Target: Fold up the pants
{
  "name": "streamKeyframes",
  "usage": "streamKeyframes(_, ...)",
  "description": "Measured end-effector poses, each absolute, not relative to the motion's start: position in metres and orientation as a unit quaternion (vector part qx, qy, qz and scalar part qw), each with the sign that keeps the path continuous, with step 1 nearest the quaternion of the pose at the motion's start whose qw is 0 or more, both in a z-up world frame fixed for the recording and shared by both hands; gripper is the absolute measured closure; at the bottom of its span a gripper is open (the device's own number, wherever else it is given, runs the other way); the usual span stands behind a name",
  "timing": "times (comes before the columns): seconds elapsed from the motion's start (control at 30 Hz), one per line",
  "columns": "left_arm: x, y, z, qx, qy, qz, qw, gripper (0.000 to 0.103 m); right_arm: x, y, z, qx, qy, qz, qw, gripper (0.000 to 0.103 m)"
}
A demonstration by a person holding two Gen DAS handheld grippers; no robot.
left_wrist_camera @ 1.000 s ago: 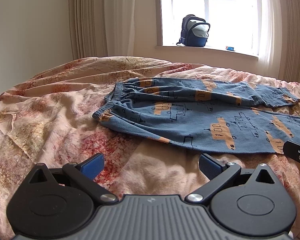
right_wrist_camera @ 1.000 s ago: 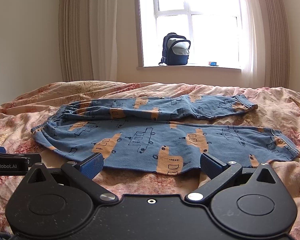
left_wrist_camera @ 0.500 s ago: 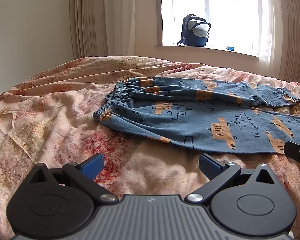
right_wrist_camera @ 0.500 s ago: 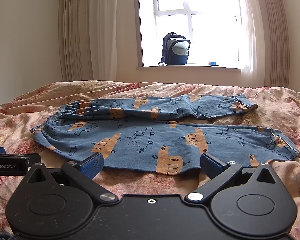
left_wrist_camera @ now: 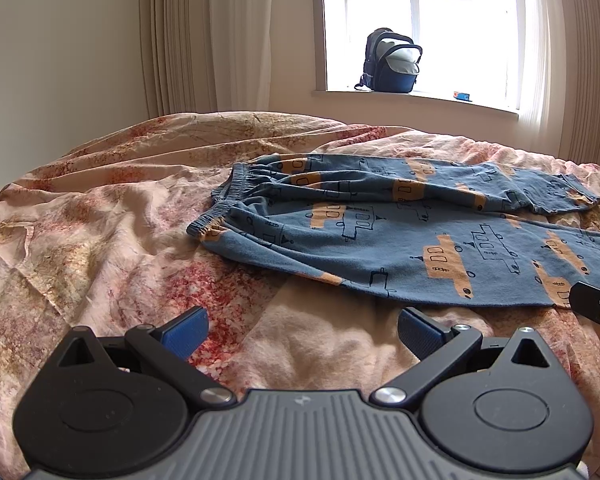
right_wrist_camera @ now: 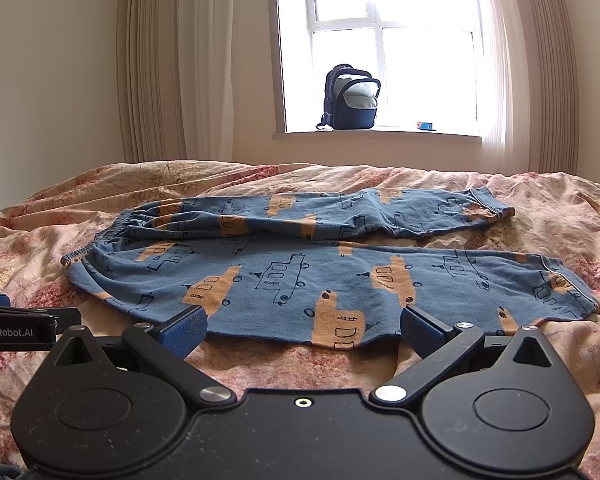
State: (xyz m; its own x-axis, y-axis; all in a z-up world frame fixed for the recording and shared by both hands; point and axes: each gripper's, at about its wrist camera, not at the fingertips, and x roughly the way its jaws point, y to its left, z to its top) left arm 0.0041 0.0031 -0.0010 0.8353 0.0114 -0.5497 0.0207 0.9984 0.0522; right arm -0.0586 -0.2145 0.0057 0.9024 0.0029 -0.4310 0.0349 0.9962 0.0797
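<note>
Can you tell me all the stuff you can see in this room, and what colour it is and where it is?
pants: one, blue with orange vehicle prints, spread flat on the bed, waistband to the left
bedspread: one, pink and red floral, covering the bed
backpack: one, dark blue and grey, on the windowsill
small box: one, blue, on the windowsill, right of the backpack
window: one, white frame, far wall
curtains: cream, either side of the window
left hand-held gripper: one, black with blue pads, open, over the bedspread
right hand-held gripper: one, black with blue pads, open, at the pants' near edge

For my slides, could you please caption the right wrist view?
Open right gripper poised before blue patterned pants spread flat on a floral bedspread.
</note>
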Motion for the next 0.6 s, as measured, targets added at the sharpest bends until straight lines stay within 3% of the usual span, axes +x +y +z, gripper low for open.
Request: streamKeyframes(0.6, 0.0028, 0.0048, -0.0037, 0.028, 0.288, -0.002, 0.957, 0.0, -0.0584, -0.2129, 0.0023, 0.046, 0.231, -0.008, 0.972, 0.0)
